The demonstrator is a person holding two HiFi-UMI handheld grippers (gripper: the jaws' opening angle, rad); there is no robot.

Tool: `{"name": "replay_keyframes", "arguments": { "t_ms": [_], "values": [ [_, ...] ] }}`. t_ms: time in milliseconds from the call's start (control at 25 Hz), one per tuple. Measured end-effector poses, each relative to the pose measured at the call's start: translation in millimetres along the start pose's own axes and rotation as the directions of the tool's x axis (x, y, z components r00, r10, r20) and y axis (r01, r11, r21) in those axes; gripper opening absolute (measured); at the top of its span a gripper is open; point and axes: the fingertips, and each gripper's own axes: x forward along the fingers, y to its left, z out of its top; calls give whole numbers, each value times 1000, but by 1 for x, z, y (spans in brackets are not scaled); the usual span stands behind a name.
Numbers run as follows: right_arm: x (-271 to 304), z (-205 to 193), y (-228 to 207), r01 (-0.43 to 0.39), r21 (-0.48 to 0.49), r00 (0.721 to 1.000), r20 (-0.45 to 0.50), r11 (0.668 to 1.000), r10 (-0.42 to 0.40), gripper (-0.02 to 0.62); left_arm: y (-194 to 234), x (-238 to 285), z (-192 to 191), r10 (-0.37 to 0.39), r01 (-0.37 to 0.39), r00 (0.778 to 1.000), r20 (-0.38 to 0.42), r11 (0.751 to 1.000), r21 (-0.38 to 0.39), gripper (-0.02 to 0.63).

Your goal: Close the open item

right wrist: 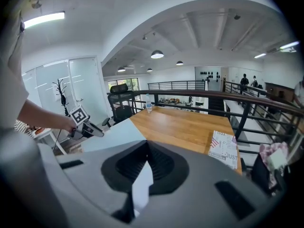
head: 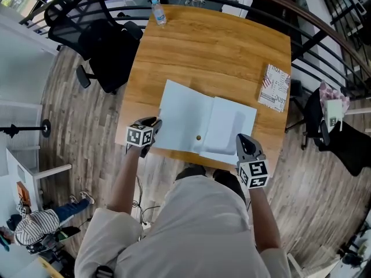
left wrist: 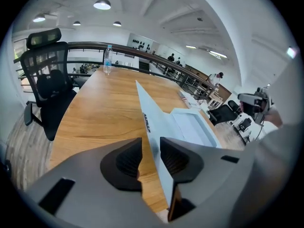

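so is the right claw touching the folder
Touching. The right gripper view shows the right claw shut on the folder, its edge pinched between both sides.

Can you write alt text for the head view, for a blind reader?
A person holds two grippers at an open pale blue folder on a wooden table: the left gripper at its left flap, the right gripper at its near right corner. A water bottle stands at the far edge.

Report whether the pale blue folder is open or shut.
Open: the folder lies spread on the table, its two covers apart, inside faces showing.
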Motion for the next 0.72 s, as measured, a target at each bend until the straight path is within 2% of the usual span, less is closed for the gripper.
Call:
{"name": "replay_keyframes", "arguments": {
  "t_ms": [200,400,720],
  "values": [
    [-3,-2,-2,17,3,1000,-3,1000,-17,2,-9,-2,6,-61,61,998,12,998,-34,94],
    [-3,-4,-4,22,2,1000,-3,1000,-22,2,-15,0,11,-61,61,998,28,998,-25,46],
    [-8,-2,-3,12,-5,1000,9,1000,-12,2,-37,-12,22,-83,83,996,39,997,1,43]
  ]
}}
